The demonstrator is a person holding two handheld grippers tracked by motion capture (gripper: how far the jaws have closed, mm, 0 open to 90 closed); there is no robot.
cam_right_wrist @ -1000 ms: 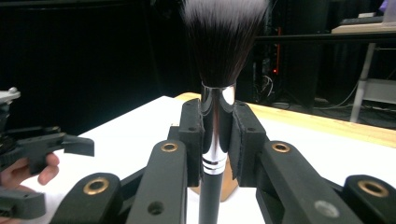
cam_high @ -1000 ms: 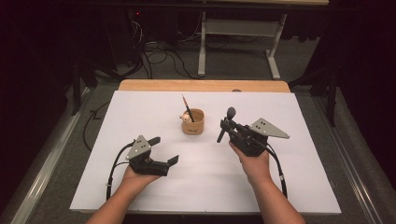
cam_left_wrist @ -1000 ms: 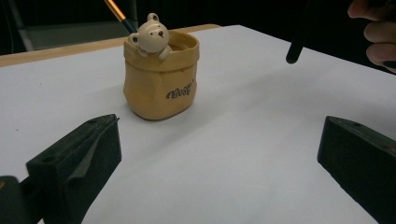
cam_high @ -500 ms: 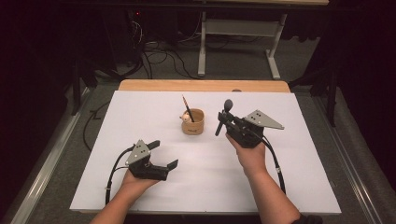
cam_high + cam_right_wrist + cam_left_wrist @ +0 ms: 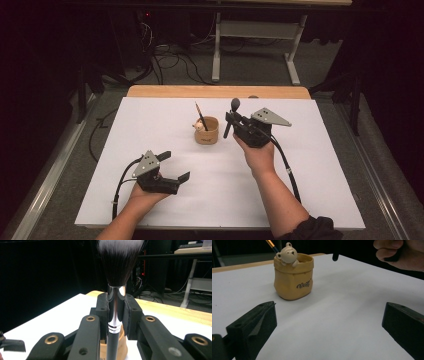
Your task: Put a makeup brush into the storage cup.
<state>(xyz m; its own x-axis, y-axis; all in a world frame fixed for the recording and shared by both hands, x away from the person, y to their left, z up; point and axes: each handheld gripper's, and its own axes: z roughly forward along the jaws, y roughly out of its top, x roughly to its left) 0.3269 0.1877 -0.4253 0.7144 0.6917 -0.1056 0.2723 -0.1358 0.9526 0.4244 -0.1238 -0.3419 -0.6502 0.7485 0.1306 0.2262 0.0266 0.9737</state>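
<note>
Right gripper view: fluffy (chrome-ferruled) brush [image 5: 117, 277]

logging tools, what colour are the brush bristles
Bristles dark with white tips, clearest in the right gripper view.

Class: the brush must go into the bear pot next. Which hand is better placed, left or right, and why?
Right. The right gripper is shut on the brush, right beside the bear pot. The left gripper sits open, nearer the person, holding nothing.

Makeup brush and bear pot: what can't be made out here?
- Makeup brush: in the right gripper view the top edge cuts its bristles and the right gripper covers its lower handle.
- Bear pot: its inside is hidden by its wall in the left gripper view.
- Pencil: too small in the high view.
</note>
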